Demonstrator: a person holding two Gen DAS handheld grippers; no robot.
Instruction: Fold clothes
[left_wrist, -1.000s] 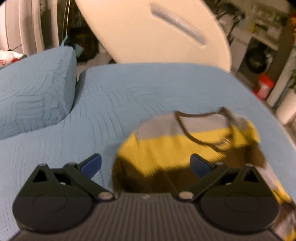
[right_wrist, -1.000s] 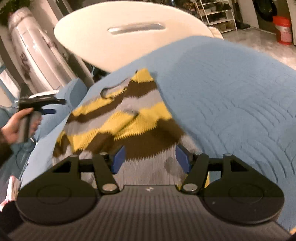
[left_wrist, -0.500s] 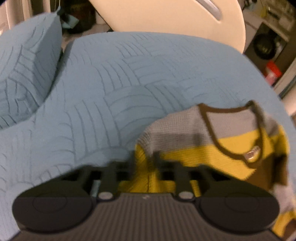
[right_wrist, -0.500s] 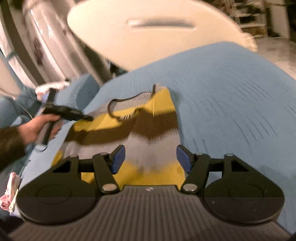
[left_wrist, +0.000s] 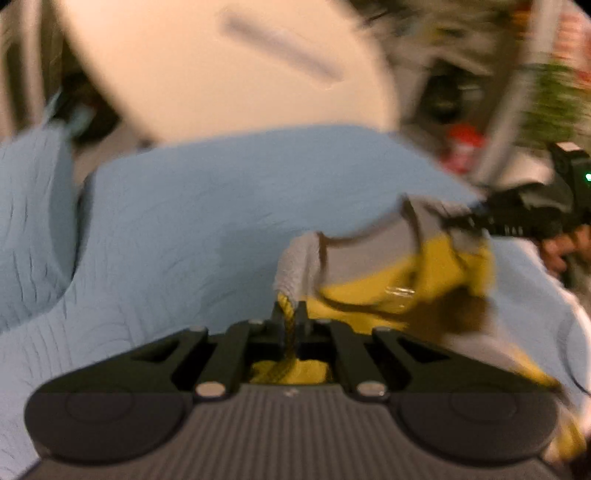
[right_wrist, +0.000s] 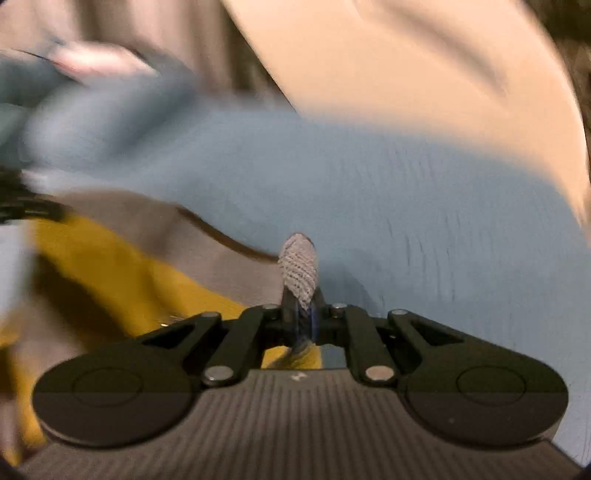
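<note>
Sweater (left_wrist: 436, 266) of knitted wool, limp and light by the look of it, will sag and stretch from wherever it is held, so two holds set apart at the shoulders, one either side of the neckline, seem the right places to carry it without bunching. Both are taken: the left tool (left_wrist: 290, 314), low in the centre of its frame, is pressed together on a bunched bit of yellow and grey knit at one shoulder, and the right tool (right_wrist: 299, 314), low centre of its own frame, pinches a grey ribbed tuft at the other. In the left view the right tool shows at the right edge, fabric at its tip. The garment hangs between them in the middle and right of the left view, partly lifted off the blue quilted bed (left_wrist: 221, 206), its lower part trailing on the quilt. It is striped in grey, yellow and dark brown, with a dark-trimmed neckline and a small label inside. Both views are blurred.
</note>
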